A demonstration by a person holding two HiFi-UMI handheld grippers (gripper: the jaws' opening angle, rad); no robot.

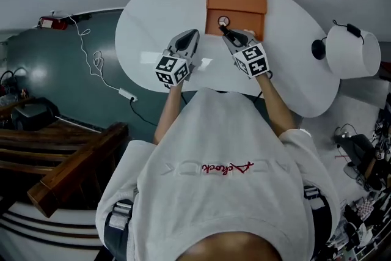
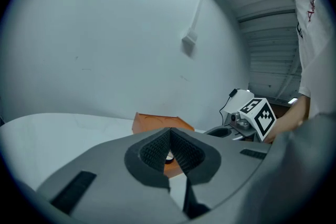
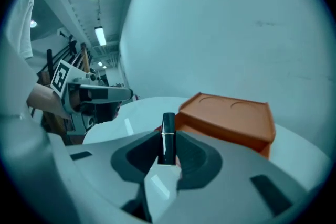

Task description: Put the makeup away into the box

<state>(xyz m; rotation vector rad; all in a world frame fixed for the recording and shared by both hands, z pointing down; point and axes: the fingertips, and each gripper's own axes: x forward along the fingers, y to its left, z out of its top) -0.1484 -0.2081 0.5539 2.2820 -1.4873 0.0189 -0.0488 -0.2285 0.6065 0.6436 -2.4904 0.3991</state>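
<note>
Black lipstick (image 3: pixel 168 131) is gripped upright between the fingers (image 3: pixel 137 153) of the right gripper (image 3: pixel 168 150), held above the desk (image 1: pixel 293 52) just before the orange box (image 3: pixel 231 118), judged ready for deposit. The left gripper (image 2: pixel 170 157) is closed on nothing and kept aside.
</note>
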